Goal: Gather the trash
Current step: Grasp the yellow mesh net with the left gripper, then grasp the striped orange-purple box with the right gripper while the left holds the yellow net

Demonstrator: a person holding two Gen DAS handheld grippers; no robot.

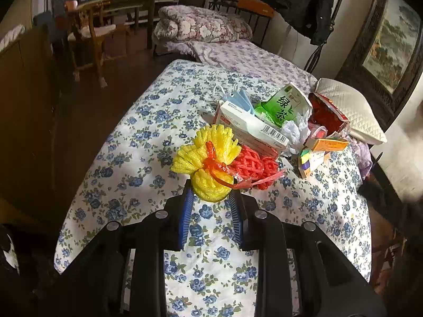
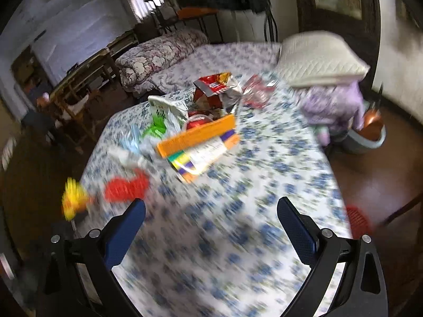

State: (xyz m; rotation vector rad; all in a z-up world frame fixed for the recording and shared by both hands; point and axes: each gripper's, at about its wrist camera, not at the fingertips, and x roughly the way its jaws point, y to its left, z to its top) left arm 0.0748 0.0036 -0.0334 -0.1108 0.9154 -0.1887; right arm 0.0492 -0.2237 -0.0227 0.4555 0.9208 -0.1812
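Foam fruit netting, the yellow foam net point(image 1: 208, 158) tied up with a red plastic strip point(image 1: 224, 170), is pinched at its near end by the left hand-held gripper point(image 1: 210, 198), jaws narrow and pressing the foam from both sides; likely gripped at the edge because that end sticks out free of the pile. The red foam net point(image 1: 253, 166) lies touching it on the right. Right hand-held gripper point(image 2: 211, 216) is wide, nothing between its jaws, hovering over bare quilt, view blurred. Rest of the trash sits heaped further back: white medicine box point(image 1: 251, 129), blue face mask point(image 1: 242, 99), green tea carton point(image 1: 284, 104), red snack bag point(image 1: 327, 116), orange box point(image 2: 197, 134). All on a bed with a blue-flower quilt point(image 1: 148, 137), white pillow point(image 1: 349, 111) near the wall. Red basket point(image 2: 358, 220) on the floor past the bed edge, possibly the bin. Wooden chair point(image 1: 90, 39) and folded floral duvet point(image 1: 201, 23) behind.
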